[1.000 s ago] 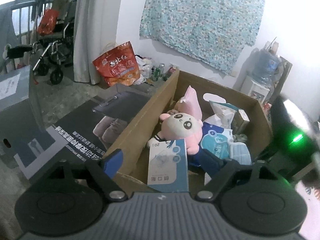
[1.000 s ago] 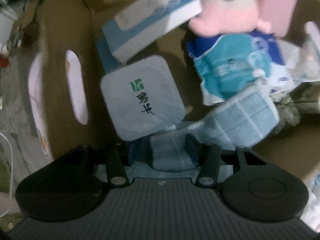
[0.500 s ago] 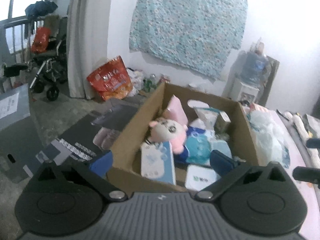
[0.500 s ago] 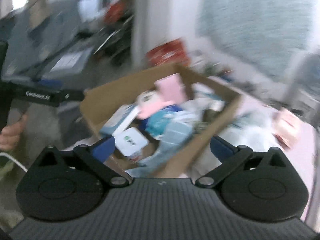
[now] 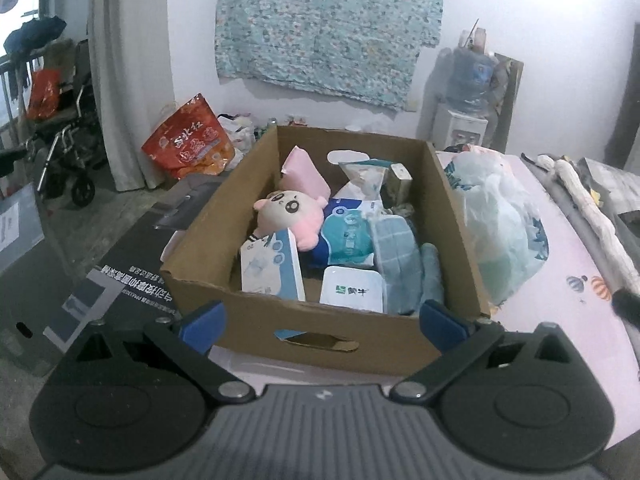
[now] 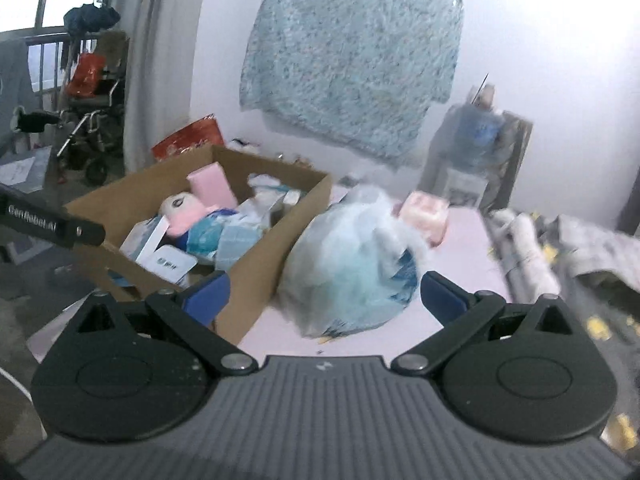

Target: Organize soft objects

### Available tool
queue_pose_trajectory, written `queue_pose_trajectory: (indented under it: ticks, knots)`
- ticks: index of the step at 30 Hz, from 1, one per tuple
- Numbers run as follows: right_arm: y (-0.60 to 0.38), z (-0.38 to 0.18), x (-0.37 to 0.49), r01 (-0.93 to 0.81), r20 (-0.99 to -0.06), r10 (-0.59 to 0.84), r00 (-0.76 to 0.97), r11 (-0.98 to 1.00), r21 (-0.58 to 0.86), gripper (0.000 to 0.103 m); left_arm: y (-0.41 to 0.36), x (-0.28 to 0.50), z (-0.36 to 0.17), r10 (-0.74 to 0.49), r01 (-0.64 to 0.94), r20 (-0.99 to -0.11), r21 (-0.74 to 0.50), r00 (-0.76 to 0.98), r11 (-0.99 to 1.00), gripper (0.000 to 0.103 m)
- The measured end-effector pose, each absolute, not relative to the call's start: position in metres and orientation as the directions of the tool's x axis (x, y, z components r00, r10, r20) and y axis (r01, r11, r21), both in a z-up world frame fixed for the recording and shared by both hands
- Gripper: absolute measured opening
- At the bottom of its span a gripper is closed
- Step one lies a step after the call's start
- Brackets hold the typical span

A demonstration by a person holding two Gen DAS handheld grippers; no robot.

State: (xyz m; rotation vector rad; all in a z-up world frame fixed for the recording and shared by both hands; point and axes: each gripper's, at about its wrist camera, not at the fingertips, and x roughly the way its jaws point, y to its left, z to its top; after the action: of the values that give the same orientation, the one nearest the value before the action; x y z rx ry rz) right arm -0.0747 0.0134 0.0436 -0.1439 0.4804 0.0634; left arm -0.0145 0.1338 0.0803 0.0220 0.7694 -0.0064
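An open cardboard box stands on a pink sheet. Inside lie a pink plush toy, a pink pack, a blue-and-white mask box, a white wipes pack, a blue tissue pack and a blue towel. My left gripper hangs open and empty just short of the box's near wall. My right gripper is open and empty too, facing a stuffed pale plastic bag to the right of the box. A pink pack lies behind the bag.
The plastic bag leans against the box's right wall. Rolled bundles lie along the sheet's right side. On the floor to the left are a flat dark carton, a red bag and a wheelchair. A water dispenser stands by the wall.
My right gripper let go of the blue towel, opened, came up out of the box and swung right toward the plastic bag. My left gripper drew back, so the whole box shows.
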Motion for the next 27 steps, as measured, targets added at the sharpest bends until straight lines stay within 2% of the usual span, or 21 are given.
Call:
queue_pose_trajectory:
  ticks: [8,12,20,27]
  knots:
    - [-0.032,0.077,-0.091,-0.081,-0.449,0.056,0.892,0.996,-0.036,0.102,0.139,-0.013,0.080,0.057,-0.023,-0.679,0.059,0.732,0.998,0.103]
    - [-0.043,0.071,-0.092,0.025,-0.467,-0.076,0.881,0.993,-0.116,0.102,0.136,-0.012,0.085,0.024,0.007,-0.666,0.043,0.746,0.999,0.103]
    - [-0.014,0.026,-0.082,0.073,-0.497,-0.169,0.851,0.976,-0.206,0.102,0.116,-0.006,0.092,-0.038,0.083,-0.660,0.037,0.750,0.996,0.103]
    - [0.004,0.018,-0.067,0.011,-0.552,-0.020,0.834,1.000,-0.020,0.102,0.095,-0.002,0.066,-0.046,0.127,-0.690,0.066,0.722,0.990,0.103]
